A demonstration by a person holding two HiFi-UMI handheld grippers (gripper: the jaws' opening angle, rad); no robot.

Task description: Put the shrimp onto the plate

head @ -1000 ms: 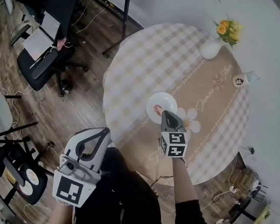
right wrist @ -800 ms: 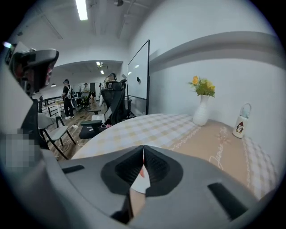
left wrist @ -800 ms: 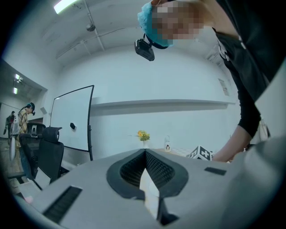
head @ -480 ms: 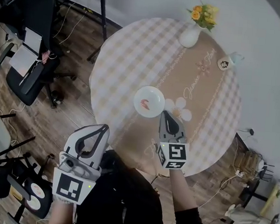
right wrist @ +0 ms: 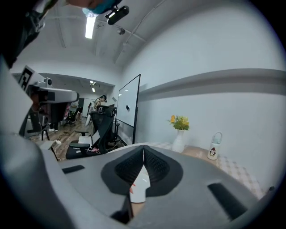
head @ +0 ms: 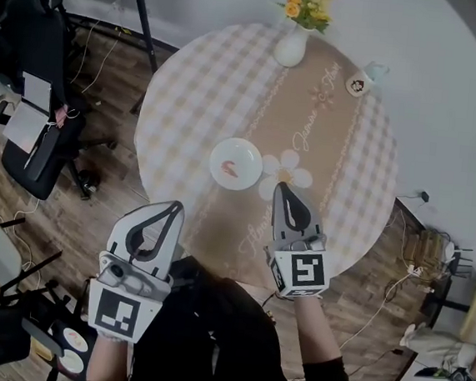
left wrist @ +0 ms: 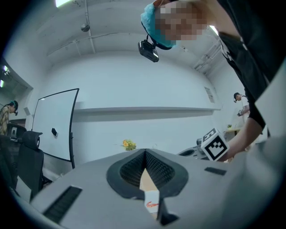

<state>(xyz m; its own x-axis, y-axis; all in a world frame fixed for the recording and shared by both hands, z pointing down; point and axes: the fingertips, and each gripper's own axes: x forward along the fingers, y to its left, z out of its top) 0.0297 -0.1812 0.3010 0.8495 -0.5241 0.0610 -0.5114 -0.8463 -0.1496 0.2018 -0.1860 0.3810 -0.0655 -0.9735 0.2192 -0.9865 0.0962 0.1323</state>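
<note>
Shrimp, a small orange-pink curl [head: 230, 170], lies on the round white plate [head: 249, 150], ahead of the right gripper [head: 283, 188] and a little to its left, apart from its tips.

Under the plate is the round table in a beige checked cloth with a brown lettered runner [head: 197, 98]. The right gripper hangs over its near part. The left gripper [head: 171, 211] is held just off the near edge, with the plate ahead of it and to its right. Far to that gripper's left a black office chair [head: 39, 124] stands on the wooden floor [head: 94, 205].

Only the head view shows both grippers at once and the shrimp whole on the plate. The gripper views show how the jaws stand. In the left gripper view the two dark ribbed jaws [left wrist: 145, 154] meet at their tips and clamp nothing. The gap below the tips frames a strip of plate [left wrist: 152, 196] with the shrimp [left wrist: 152, 204] on it. The right gripper's marker cube [left wrist: 214, 145] shows off to the right. In the right gripper view the jaws [right wrist: 143, 152] are likewise pressed together and empty. Between them appear a slice of plate [right wrist: 140, 185] and a red edge of shrimp [right wrist: 131, 189].

Beyond the right gripper, at the table's far edge, stand a white vase of yellow and orange flowers [head: 291, 44] and a small white bottle with a handle [head: 360, 82]. The right gripper view shows both upright from the side [right wrist: 178, 142] [right wrist: 213, 152], with a whiteboard [right wrist: 129, 103] to the left.
</note>
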